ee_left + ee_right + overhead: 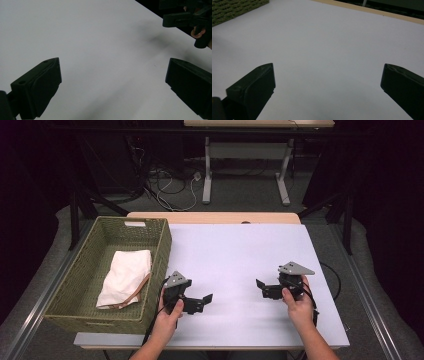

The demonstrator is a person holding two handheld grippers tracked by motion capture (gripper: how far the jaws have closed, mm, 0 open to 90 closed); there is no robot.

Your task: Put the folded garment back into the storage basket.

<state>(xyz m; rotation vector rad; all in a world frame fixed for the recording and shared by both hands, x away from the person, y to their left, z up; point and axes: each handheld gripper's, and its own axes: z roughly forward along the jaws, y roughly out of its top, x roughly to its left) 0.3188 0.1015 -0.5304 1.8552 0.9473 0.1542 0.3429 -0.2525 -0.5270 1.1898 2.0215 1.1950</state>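
Both jaws of the left gripper (200, 301) are being held wide apart over bare bench (235, 255), nothing between them, and the right gripper (264, 287) is likewise being held wide and empty, the two facing each other. The folded white cloth (125, 277) is lying to the left gripper's outer side, inside the woven basket (160, 245), its long axis running away from the person. The left gripper is judged much the nearer to it.

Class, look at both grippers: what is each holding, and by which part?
Nothing. The left gripper and right gripper are both open over the bare table.
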